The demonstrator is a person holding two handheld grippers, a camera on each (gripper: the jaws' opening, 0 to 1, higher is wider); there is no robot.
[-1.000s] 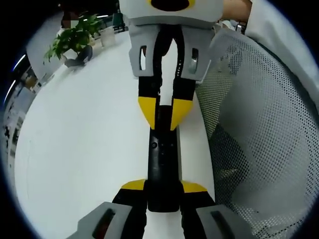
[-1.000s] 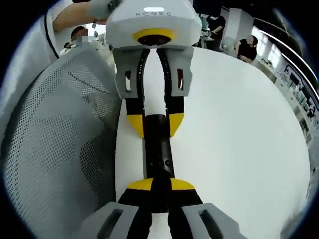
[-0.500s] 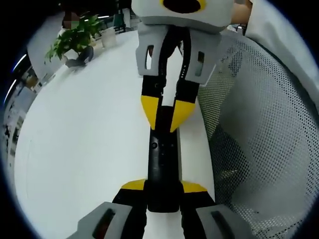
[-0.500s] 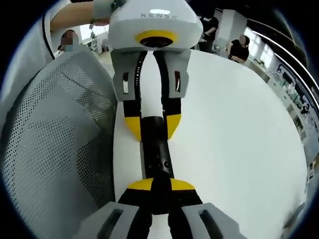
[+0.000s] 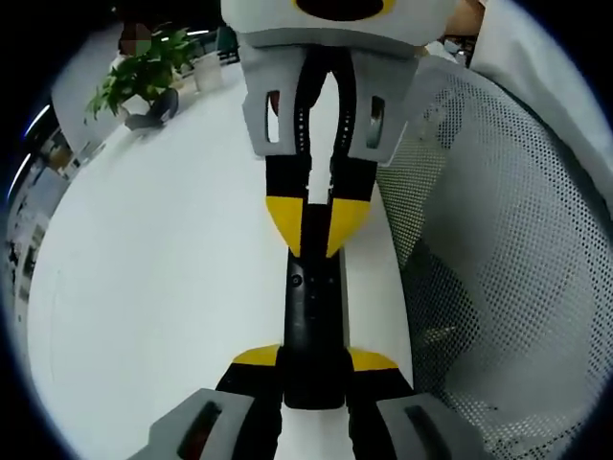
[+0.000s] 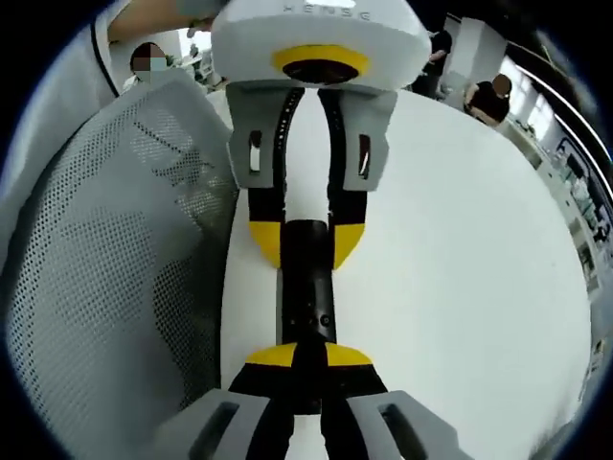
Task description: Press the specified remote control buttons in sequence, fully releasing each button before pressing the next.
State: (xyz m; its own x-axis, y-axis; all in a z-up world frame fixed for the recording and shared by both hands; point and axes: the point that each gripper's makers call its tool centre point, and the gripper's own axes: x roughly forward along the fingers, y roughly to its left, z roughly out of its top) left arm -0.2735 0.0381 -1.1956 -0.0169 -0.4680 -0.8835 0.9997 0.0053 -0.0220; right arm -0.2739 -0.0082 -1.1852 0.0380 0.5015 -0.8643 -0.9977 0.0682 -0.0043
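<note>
- Black remote control (image 5: 311, 316) lay lengthwise on white tabletop (image 5: 153, 278), beside mesh chair back (image 5: 498, 287).
- Left gripper (image 5: 313, 358) fingers clamped around remote's near end.
- Right gripper (image 6: 299, 356) fingers closed, tips pressed together on remote (image 6: 306, 292).

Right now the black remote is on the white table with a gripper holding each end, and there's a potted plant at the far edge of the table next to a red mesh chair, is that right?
Nearly. The mesh chair is white, not red, as the left gripper view shows, and it is beside the remote, not the plant. The rest holds.
</note>
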